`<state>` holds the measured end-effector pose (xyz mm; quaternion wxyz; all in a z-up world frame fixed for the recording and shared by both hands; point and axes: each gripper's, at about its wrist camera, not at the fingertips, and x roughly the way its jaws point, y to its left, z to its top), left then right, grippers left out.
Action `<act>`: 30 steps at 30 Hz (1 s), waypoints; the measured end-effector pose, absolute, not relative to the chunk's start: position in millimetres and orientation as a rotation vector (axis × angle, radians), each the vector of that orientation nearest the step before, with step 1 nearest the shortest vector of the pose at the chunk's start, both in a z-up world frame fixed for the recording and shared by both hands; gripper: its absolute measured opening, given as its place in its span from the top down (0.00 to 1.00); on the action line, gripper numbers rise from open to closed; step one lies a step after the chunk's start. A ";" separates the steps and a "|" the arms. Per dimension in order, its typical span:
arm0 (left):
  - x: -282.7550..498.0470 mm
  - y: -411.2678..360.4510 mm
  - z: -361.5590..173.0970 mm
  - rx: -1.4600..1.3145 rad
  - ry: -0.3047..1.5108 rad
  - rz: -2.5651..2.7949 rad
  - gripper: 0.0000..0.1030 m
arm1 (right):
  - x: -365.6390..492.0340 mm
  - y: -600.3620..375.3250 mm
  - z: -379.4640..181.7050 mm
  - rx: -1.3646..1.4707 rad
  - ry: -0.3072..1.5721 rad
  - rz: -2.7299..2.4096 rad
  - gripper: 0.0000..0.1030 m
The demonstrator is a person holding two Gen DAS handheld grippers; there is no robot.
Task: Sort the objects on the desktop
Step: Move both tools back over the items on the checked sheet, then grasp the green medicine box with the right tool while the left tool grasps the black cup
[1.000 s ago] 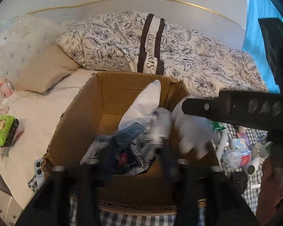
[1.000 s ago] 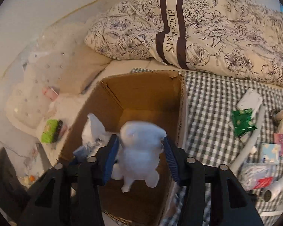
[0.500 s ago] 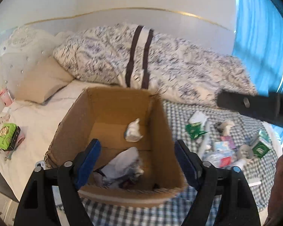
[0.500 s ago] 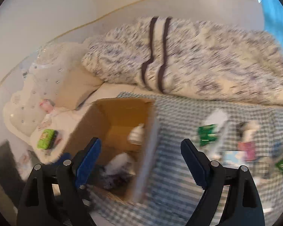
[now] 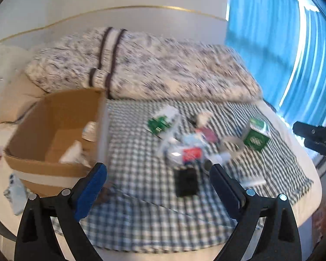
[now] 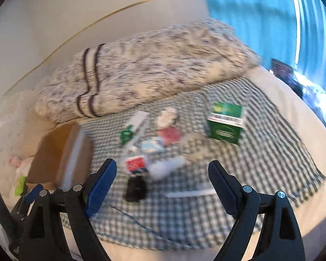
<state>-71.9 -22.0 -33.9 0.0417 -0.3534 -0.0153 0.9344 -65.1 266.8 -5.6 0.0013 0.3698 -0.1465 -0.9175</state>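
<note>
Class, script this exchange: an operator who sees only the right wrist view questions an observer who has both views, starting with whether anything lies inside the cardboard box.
Operator: From here I see only the outer wall of the cardboard box. Is anything inside?
Observer: Yes. The left wrist view looks down into it, and white items lie on its floor.
Operator: Is the left gripper holding something?
Observer: No, it is empty, with its fingers wide apart.
Operator: Is there anything on the box's far side from me?
Observer: A pale blue flat item lies by its near left corner.
</note>
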 end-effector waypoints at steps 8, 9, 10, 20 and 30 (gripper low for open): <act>-88.4 30.3 -83.7 -1.149 0.050 2.809 0.05 | -65.6 320.8 -40.5 1.235 -0.502 -2.928 0.16; -93.2 32.2 -90.8 -1.161 0.057 2.810 0.05 | -68.6 324.8 -45.0 1.238 -0.500 -2.936 0.16; -97.5 34.8 -98.0 -1.166 0.062 2.812 0.05 | -73.8 328.8 -49.8 1.236 -0.499 -2.946 0.16; -139.8 35.9 -147.5 -1.256 0.010 2.821 0.05 | -149.2 338.0 -93.1 1.344 -0.522 -2.963 0.16; -161.4 43.7 -172.0 -1.252 0.047 2.784 0.05 | -215.6 339.7 -118.7 1.462 -0.506 -3.142 0.12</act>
